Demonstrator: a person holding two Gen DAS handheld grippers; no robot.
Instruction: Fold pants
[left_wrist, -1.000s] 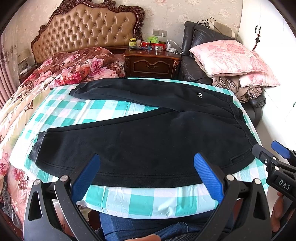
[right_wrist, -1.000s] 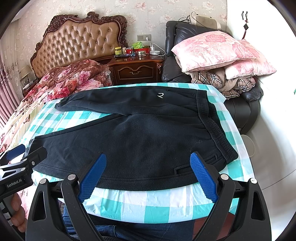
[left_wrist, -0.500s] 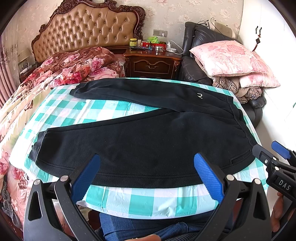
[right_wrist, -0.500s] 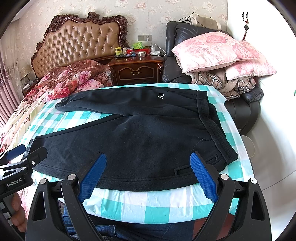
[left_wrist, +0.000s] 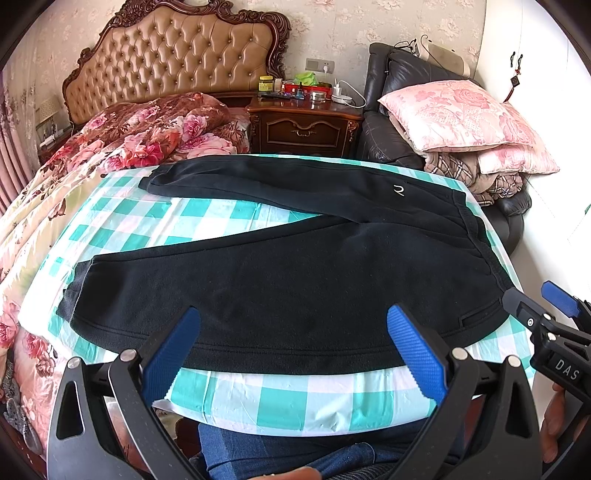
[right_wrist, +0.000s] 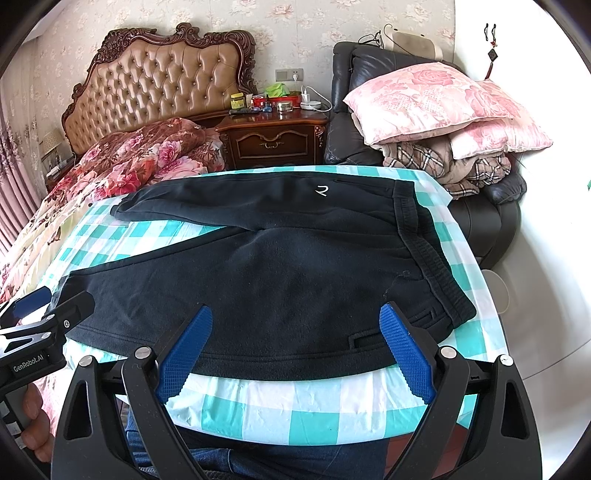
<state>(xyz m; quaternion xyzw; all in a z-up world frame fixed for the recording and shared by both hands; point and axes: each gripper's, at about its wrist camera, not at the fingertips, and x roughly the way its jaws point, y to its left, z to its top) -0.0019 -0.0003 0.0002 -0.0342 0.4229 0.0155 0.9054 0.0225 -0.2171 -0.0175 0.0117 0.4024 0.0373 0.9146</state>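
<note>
Black fleece pants lie spread flat on a teal-and-white checked cloth, waistband to the right, the two legs splayed apart to the left. They also show in the right wrist view. My left gripper is open and empty, held above the near hem of the front leg. My right gripper is open and empty, near the front edge by the waistband end. Each gripper shows at the edge of the other's view.
A bed with a floral quilt and tufted headboard lies at the left. A wooden nightstand with small items stands behind. A black armchair stacked with pink pillows is at the right. My legs in jeans are below the table's edge.
</note>
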